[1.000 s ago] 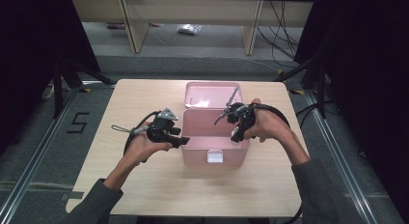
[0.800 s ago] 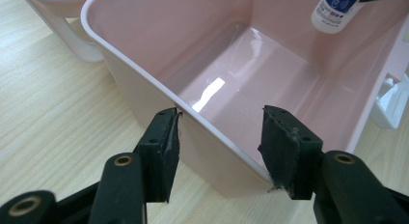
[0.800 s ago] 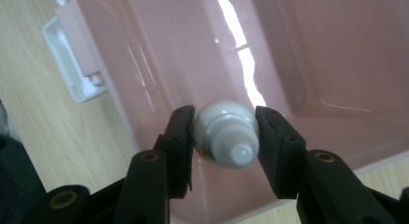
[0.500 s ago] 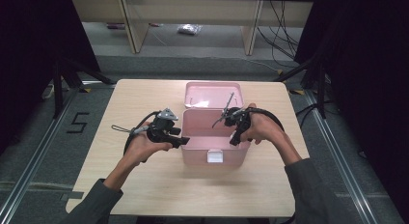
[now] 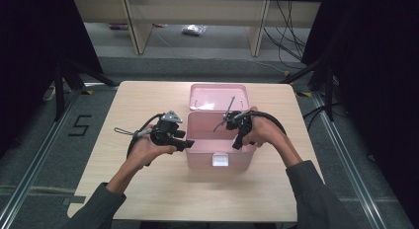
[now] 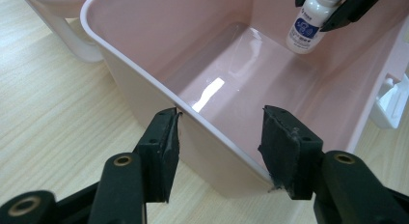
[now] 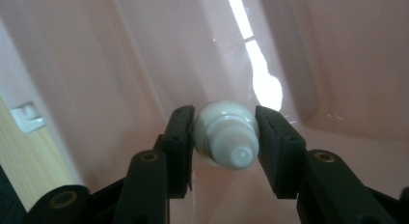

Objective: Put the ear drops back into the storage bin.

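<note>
A pink box [image 5: 202, 160] stands open on the table, its lid [image 5: 217, 95] tipped back behind it. My left gripper [image 5: 187, 144] sits at the box's front left corner. In the left gripper view its jaws [image 6: 221, 113] straddle the left wall [image 6: 144, 74], one pad outside touching the rim, the other at the corner. My right gripper [image 5: 237, 141] points down into the box. It [image 7: 224, 114] is shut on the neck of a small white bottle [image 7: 226, 139]. The left gripper view shows that bottle [image 6: 306, 28], with a blue label, hanging above the box floor.
The box has a white latch [image 5: 220, 160] on its front wall. The wooden table [image 5: 148, 189] has bare room in front and to both sides. Both forearms come in from the bottom edge. Dark floor and shelving legs lie beyond the table.
My right gripper has come down and slightly left, carrying the white bottle lower into the box. The left gripper and the box have stayed still.
</note>
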`<state>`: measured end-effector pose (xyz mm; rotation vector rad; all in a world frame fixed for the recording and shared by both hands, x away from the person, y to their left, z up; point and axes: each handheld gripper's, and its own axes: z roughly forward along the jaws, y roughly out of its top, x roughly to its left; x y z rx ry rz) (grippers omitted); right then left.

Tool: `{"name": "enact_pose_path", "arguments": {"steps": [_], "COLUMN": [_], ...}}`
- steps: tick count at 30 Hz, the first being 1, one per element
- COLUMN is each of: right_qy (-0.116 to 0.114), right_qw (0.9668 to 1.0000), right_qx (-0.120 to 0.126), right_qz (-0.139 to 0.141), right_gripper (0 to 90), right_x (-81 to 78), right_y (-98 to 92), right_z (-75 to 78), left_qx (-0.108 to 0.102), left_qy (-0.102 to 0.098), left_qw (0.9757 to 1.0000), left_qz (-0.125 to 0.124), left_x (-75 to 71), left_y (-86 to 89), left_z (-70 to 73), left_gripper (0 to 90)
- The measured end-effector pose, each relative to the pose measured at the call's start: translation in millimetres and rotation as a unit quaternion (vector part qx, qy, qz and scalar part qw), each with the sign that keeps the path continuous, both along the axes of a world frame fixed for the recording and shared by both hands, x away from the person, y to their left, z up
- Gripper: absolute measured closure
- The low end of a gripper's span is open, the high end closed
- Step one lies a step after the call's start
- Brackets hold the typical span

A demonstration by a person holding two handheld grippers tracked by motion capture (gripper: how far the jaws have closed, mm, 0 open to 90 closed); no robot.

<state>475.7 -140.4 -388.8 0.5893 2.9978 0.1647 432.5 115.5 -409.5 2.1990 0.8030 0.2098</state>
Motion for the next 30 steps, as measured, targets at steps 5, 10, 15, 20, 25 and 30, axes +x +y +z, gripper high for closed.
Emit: {"name": "enact_pose_path", "arguments": {"steps": [5, 10, 15, 20, 25, 30], "right_qy": [0.005, 0.001, 0.005, 0.009, 0.009, 0.013], "right_qw": [0.9999, 0.9999, 0.9999, 0.9999, 0.9998, 0.9997], "right_qx": [-0.004, 0.004, 0.007, 0.012, 0.003, -0.005], "right_qz": [-0.008, 0.014, 0.009, 0.004, 0.015, 0.021], "right_gripper": [60.6, 60.6, 60.6, 60.6, 60.5, 60.5], "right_x": [2.4, 4.6, 4.8, 3.6, 3.3, 4.7], "right_y": [2.5, 4.5, 1.5, 2.9, 7.9, 11.1], "right_z": [-5.3, -10.8, -17.1, -20.9, -25.0, -28.2], "left_qx": [-0.001, -0.001, 0.001, 0.002, 0.002, 0.002], "left_qy": [0.001, 0.0, 0.0, 0.0, -0.001, -0.001], "left_qw": [1.0, 1.0, 1.0, 1.0, 1.0, 1.0], "left_qz": [-0.001, 0.0, -0.001, -0.001, 0.0, -0.001], "left_x": [0.3, 0.2, 0.2, 0.2, 0.1, 0.1], "left_y": [0.3, 0.1, 0.0, -0.2, -0.2, -0.2], "left_z": [-0.1, -0.1, 0.1, 0.2, 0.2, 0.2], "left_gripper": [48.0, 48.0, 48.0, 48.0, 48.0, 48.0]}}
